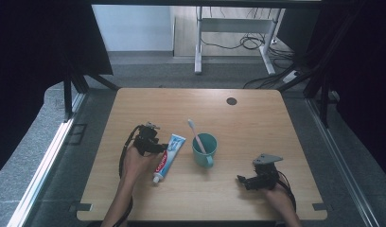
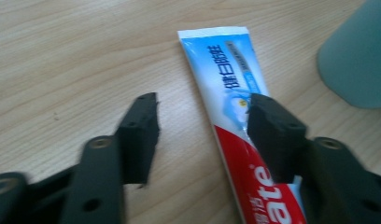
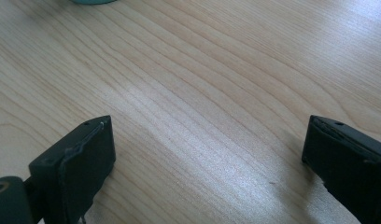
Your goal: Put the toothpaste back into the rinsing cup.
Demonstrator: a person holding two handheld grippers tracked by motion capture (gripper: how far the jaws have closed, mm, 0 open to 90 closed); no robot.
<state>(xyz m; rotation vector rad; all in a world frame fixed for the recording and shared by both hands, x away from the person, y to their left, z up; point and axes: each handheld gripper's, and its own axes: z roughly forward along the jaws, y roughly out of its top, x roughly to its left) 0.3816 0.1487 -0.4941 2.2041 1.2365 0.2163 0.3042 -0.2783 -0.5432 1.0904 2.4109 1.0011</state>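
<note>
Two hand-held grippers in view; left hand-held gripper (image 2: 202, 119) stands part open above the toothpaste tube (image 2: 230, 93), gripping nothing; tube flat on the tabletop (image 1: 257, 118), centre-left of the high view, beside the teal cup (image 1: 204, 149); right hand-held gripper (image 3: 205, 154) wide open, empty, lower right.

From my screen the table (image 2: 86, 56) looks like pale wood laminate, smooth with a soft sheen. The toothpaste tube (image 2: 235, 88) is glossy printed plastic, the cup (image 2: 356, 60) matt teal plastic. My left gripper (image 2: 202, 135) has dull black plastic jaws, slightly rough-edged.
</note>
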